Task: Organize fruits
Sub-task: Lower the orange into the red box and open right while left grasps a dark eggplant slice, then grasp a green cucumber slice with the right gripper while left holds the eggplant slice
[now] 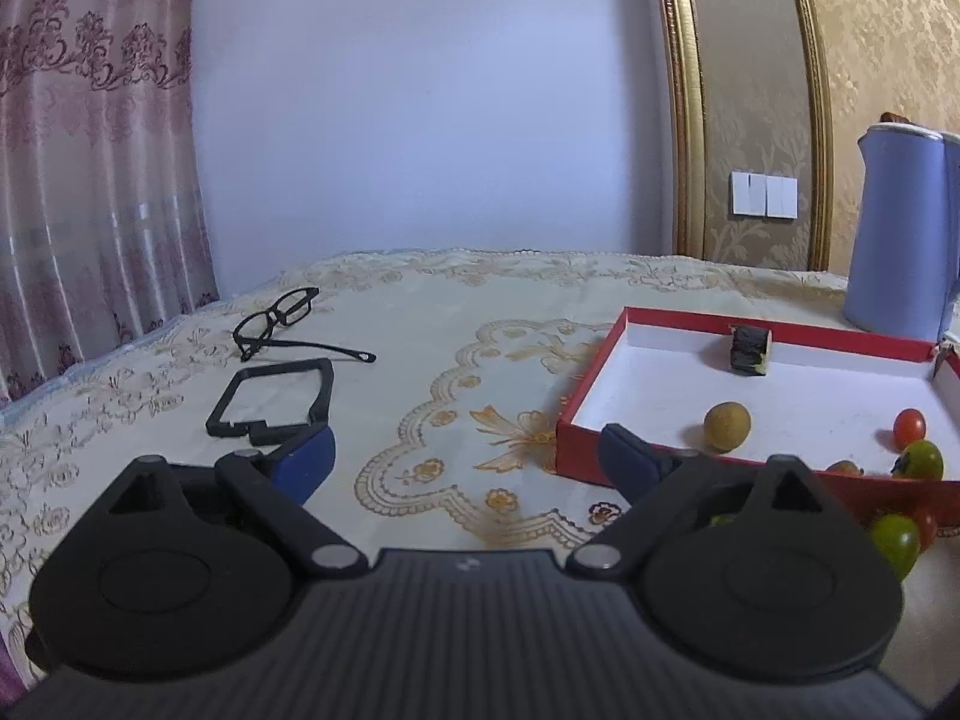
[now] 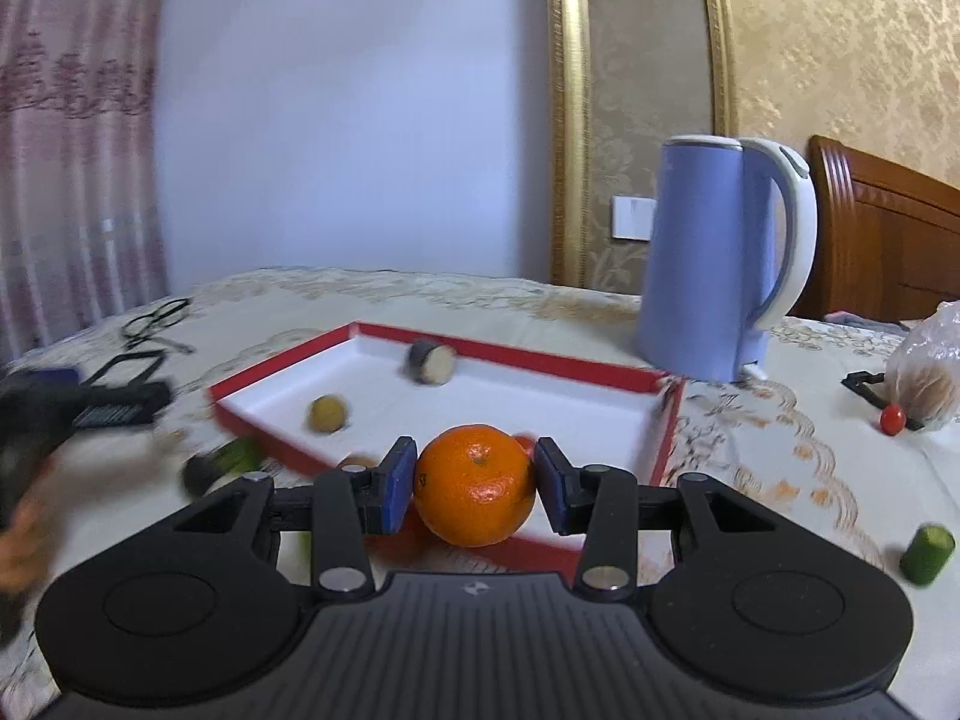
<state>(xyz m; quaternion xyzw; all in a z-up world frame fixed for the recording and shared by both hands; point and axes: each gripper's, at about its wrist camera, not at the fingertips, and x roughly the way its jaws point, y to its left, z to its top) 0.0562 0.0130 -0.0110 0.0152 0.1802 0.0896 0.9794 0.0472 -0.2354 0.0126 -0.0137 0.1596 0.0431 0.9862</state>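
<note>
Fingers of the right gripper (image 2: 474, 489) press both sides of an orange (image 2: 474, 483), held at the near edge of the red box (image 2: 669, 420). The left gripper (image 1: 465, 459) gapes wide and empty, just left of that box. Inside the box lie a brown round fruit (image 1: 727, 426), a dark-skinned chunk (image 1: 750, 349) and small tomatoes (image 1: 909, 427). Outside it, I judge still unsorted, are a cucumber piece (image 2: 927, 553) and a red tomato (image 2: 892, 419) to its right, more by its near edge.
</note>
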